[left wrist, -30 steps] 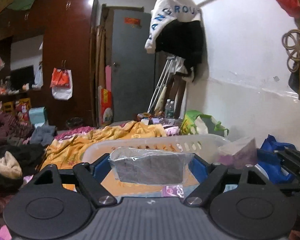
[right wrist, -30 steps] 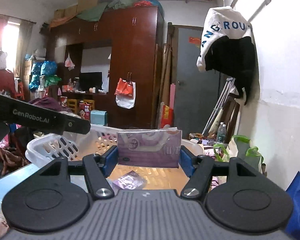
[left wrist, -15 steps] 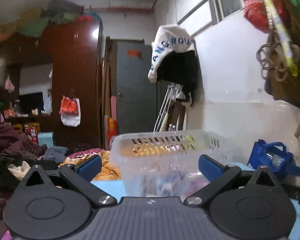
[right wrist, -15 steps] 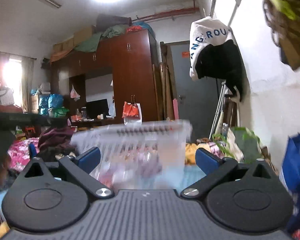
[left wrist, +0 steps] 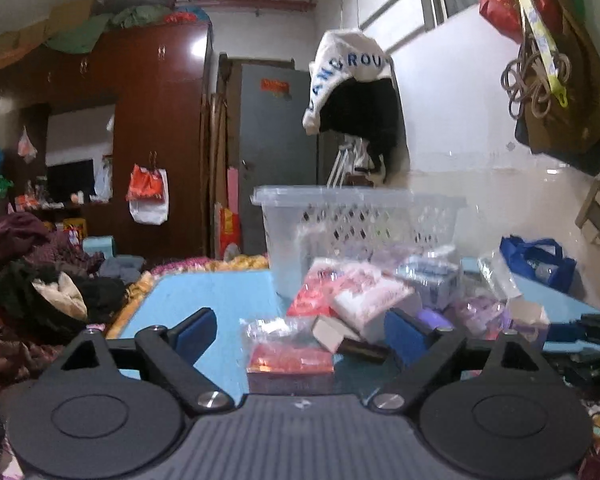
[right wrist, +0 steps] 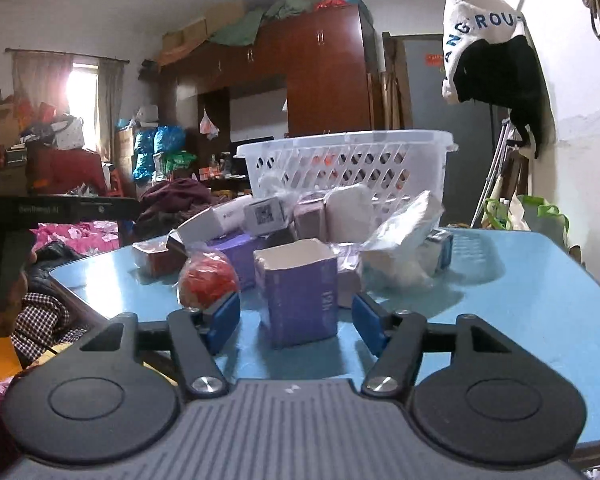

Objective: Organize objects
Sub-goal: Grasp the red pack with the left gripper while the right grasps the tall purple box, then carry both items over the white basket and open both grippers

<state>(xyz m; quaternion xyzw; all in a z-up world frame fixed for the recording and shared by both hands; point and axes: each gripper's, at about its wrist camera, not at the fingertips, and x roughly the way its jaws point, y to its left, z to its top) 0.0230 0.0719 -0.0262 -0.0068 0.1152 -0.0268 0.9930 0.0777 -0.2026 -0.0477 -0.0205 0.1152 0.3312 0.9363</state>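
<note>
Both your left gripper [left wrist: 298, 330] and right gripper [right wrist: 296, 316] stand released, empty; the purple carton [right wrist: 300, 290], upright on the blue table [right wrist: 512, 296] between the right fingers, looks light and crushable, so pinch its lower side walls.

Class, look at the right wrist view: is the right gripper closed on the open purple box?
No: the right gripper is open, its blue pads standing apart on either side of the purple box, which rests on the blue table.

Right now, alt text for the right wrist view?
The open right gripper frames an upright purple open-topped carton on the blue table. Behind it lie mixed packets, a red wrapped ball, and a white perforated plastic basket.
</note>
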